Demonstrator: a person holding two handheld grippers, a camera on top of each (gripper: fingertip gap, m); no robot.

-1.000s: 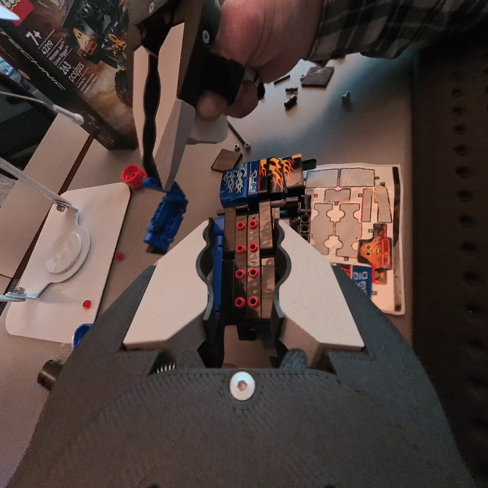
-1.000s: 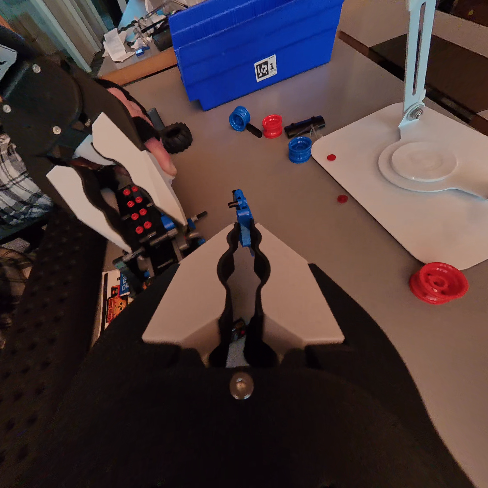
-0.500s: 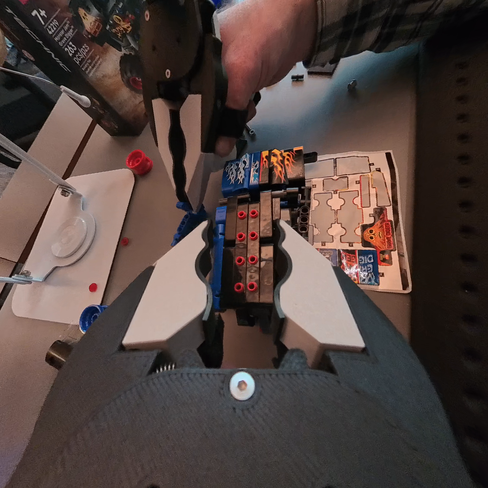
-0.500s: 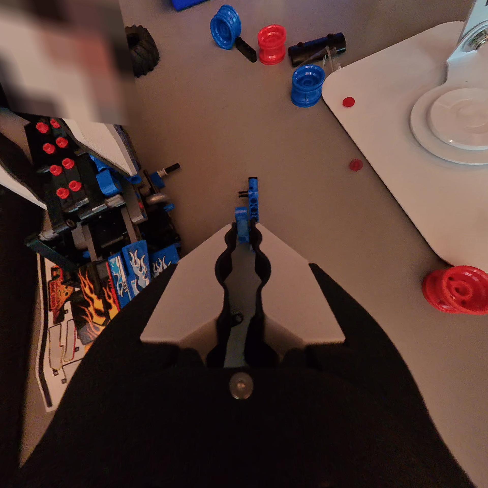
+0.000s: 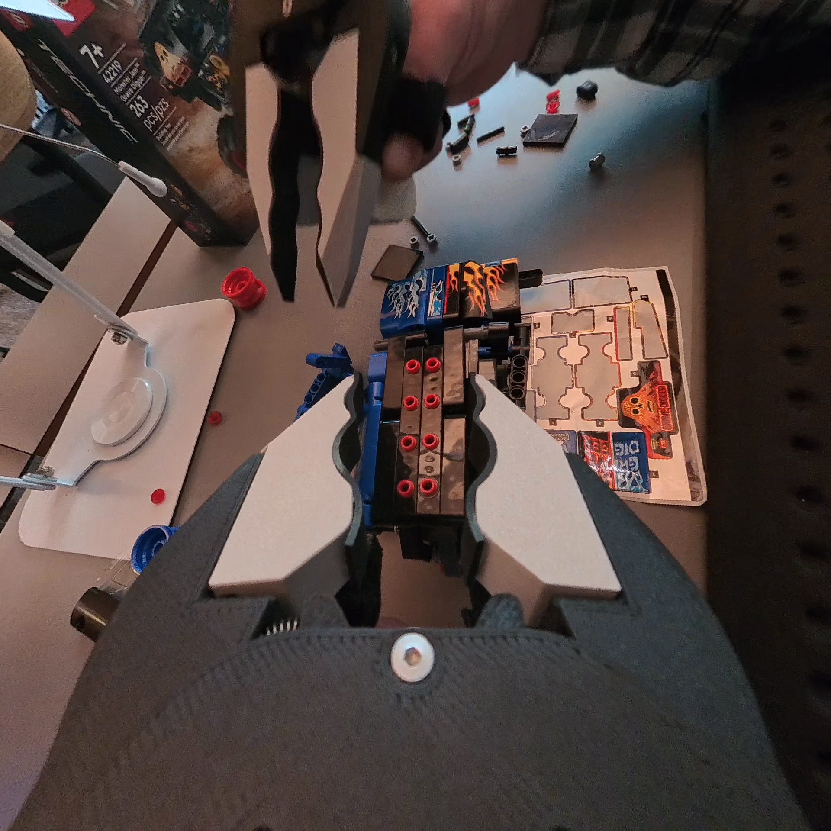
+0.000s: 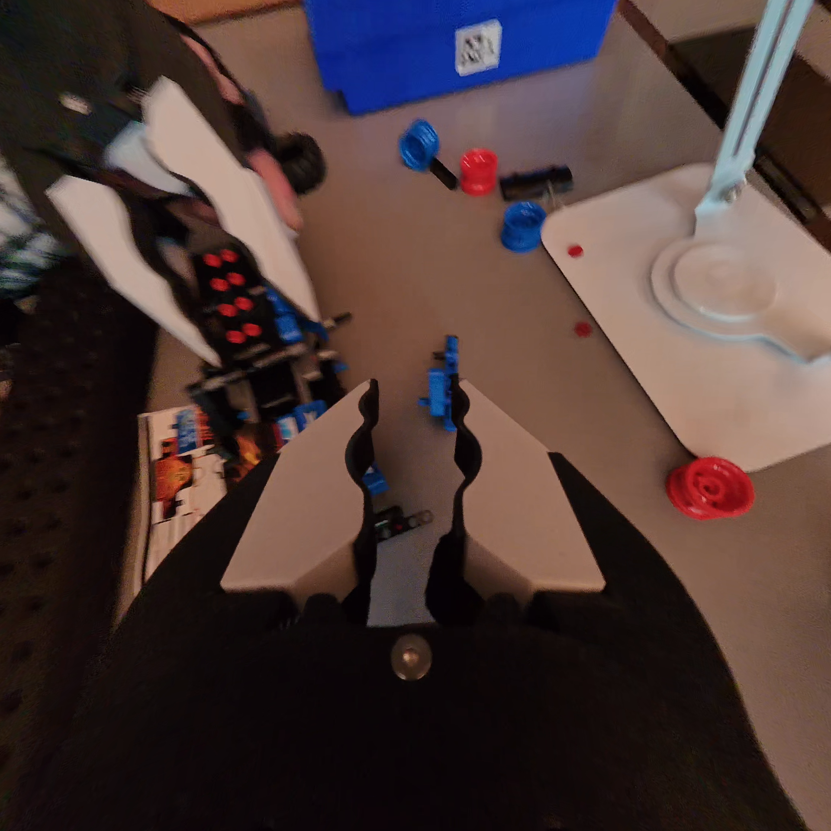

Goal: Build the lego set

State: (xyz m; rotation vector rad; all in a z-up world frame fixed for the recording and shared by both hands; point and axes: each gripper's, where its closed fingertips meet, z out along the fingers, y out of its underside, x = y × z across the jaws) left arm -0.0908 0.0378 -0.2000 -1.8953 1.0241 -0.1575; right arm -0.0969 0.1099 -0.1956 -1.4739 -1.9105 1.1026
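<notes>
My left gripper (image 5: 416,380) is shut on the black and blue lego model (image 5: 427,431) with red pins, its pads pressed on both long sides. The model's flame-printed end (image 5: 454,292) rests by the sticker sheet (image 5: 620,382). My right gripper (image 6: 416,384) is open and empty. A small blue lego piece (image 6: 438,391) lies on the table beside its right fingertip. In the left wrist view the right gripper (image 5: 312,299) hangs above the table, and the blue piece (image 5: 326,364) lies left of the model. The left gripper with the model also shows in the right wrist view (image 6: 265,337).
A white stand base (image 5: 126,427) lies left of the model, with a red wheel hub (image 5: 243,288) at its corner. The lego box (image 5: 148,112) stands behind. A blue bin (image 6: 449,45), blue and red hubs, a black tyre (image 6: 301,162) and small loose parts (image 5: 548,130) lie around. My right gripper's tips are some 4 cm from the small blue lego piece (image 6: 438,391).
My right gripper held the blue piece, lowered it to the table beside the model, then opened and let it go. It has now lifted away. The left gripper keeps its hold on the model.
</notes>
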